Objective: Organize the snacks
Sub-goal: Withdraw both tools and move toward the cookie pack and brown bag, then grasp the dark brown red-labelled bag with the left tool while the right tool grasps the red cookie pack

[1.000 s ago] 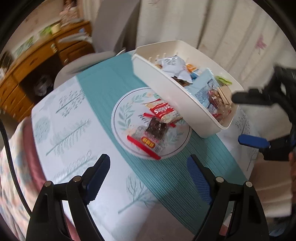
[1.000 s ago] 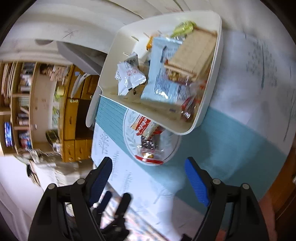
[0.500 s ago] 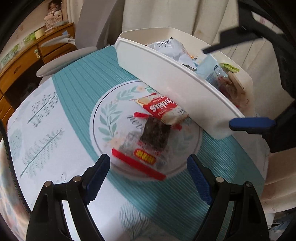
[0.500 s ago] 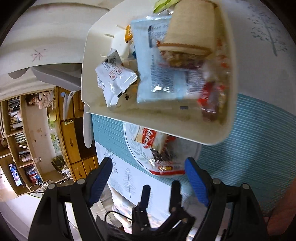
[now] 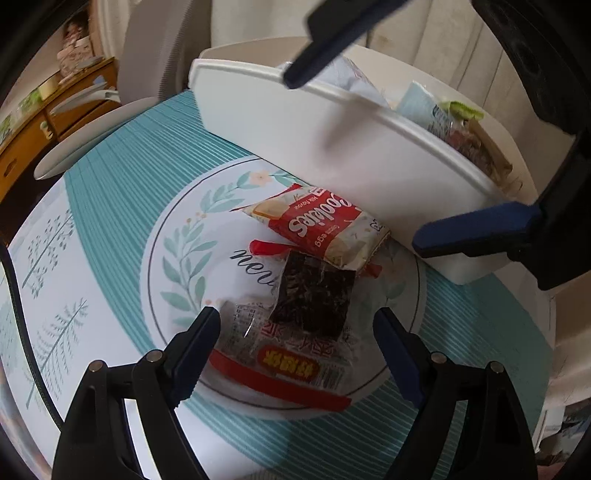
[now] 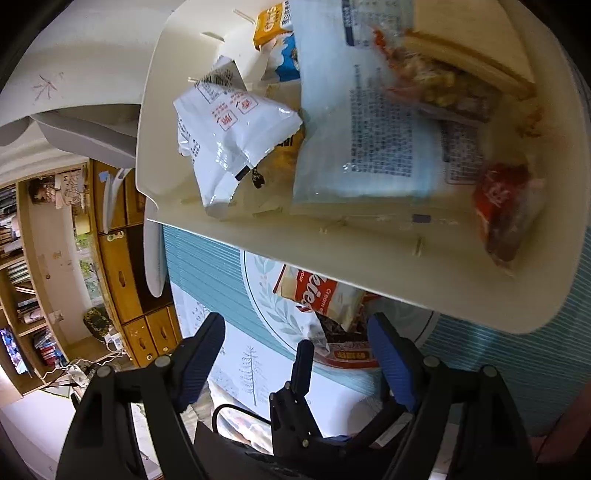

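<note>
A white plastic bin [image 5: 373, 162] stands on a teal ribbed tablecloth [image 5: 122, 192], and everything else can be placed from it. Just in front of the bin's near wall lies a round printed medallion [image 5: 177, 258] with leaf sprigs, and on that medallion rest three snack packets: a red-and-white cookie packet [image 5: 317, 229] nearest the bin, almost against its wall; a dark square snack in clear wrap [image 5: 314, 291] overlapping the cookie packet's lower edge; and a clear packet with a red strip and yellow label [image 5: 280, 362] farthest from the bin. The left gripper [image 5: 295, 325] hangs over these packets on the side away from the bin, its blue-padded fingers spread wide on either side of the clear packet and dark snack, pressing on nothing. The right gripper [image 6: 295, 332] is over the bin's near rim, its fingers likewise released and apart with nothing between the pads; from the left wrist view it appears above and beside the bin's right end. Inside the bin lie a white crinkled pouch [image 6: 236, 136] toward its left end, a pale blue packet with printed text [image 6: 373, 140] in the middle, a small orange pack [image 6: 271, 22] at the far wall, a tan cracker pack [image 6: 469, 48] at the far right, and a red-wrapped snack [image 6: 506, 206] at the near right corner. Beyond the bin's left end stand wooden drawers [image 6: 129, 288].
</note>
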